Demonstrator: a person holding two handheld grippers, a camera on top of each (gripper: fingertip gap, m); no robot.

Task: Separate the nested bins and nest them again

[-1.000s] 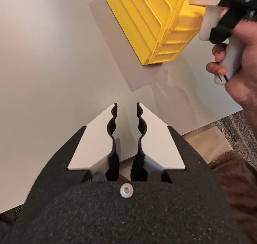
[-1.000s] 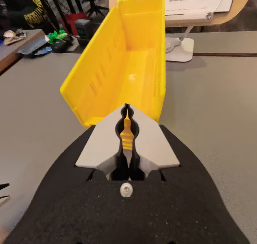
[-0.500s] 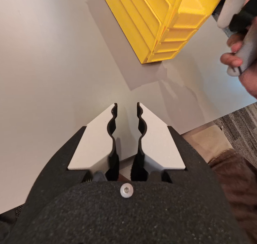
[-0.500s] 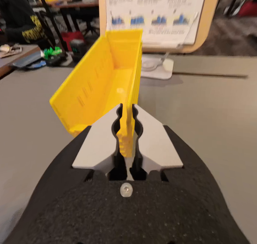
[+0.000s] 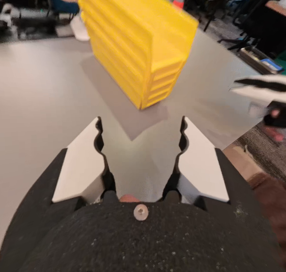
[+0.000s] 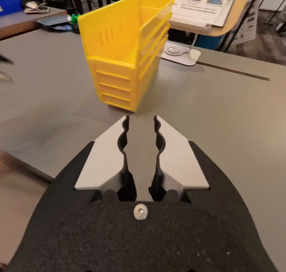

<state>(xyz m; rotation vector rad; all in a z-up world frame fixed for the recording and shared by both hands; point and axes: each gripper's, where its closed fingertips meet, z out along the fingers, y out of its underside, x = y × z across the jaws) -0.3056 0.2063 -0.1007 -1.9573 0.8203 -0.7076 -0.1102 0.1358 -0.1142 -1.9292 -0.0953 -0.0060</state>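
Nested yellow bins (image 6: 123, 60) stand on the grey desk (image 6: 216, 109), just ahead of both grippers | left gripper (image 5: 140, 119) spread wide, empty | right gripper (image 6: 141, 117) parted, empty | step: likely approach before separating; next calls for gripping the top bin's rim.

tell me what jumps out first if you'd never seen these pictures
The bright yellow plastic stack of nested bins stands out at once, sitting in the middle of the plain grey table with nothing touching it. Next come the two black-and-white grippers: the left gripper is spread wide, the right gripper less so, both empty and short of the bins. Behind stands an illustrated board on a white base.
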